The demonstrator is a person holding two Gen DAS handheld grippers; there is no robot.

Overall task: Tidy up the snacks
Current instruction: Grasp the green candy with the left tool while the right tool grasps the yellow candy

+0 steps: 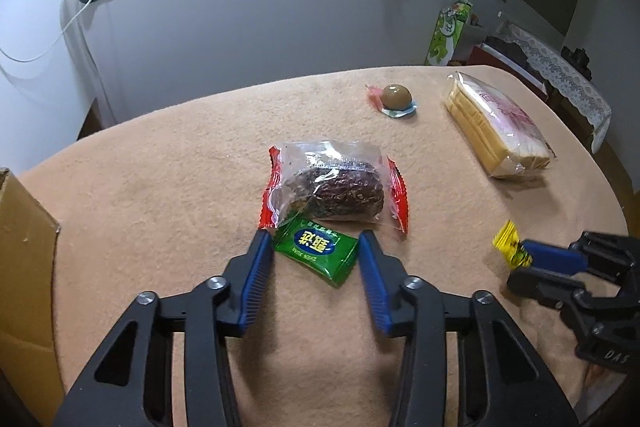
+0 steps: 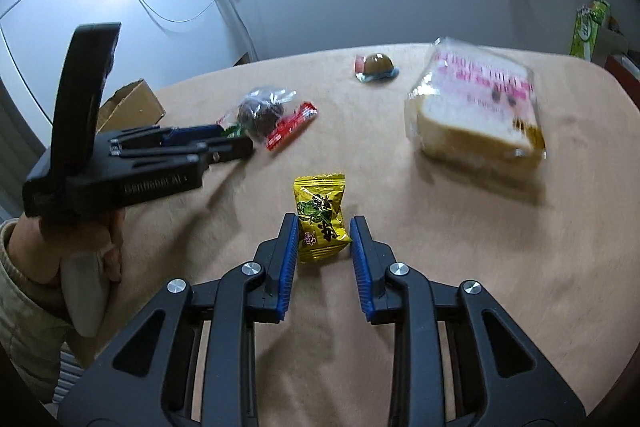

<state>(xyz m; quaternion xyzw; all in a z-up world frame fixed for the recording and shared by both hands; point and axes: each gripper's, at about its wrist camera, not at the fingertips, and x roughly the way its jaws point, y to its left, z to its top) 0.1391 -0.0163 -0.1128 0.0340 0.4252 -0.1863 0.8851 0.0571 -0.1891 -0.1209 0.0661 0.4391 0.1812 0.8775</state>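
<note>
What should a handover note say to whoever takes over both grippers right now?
Left gripper: jaws around the green packet, no firm grip visible.
Right gripper: shut on the yellow packet.
On the table: date pack behind the green packet, wrapped egg and bread bag farther back; cardboard box at the left edge.
Done: nothing visibly sorted.
Left: all five snacks.

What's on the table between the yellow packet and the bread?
Nothing: bare tablecloth between the yellow packet and bread, in the right wrist view.
</note>
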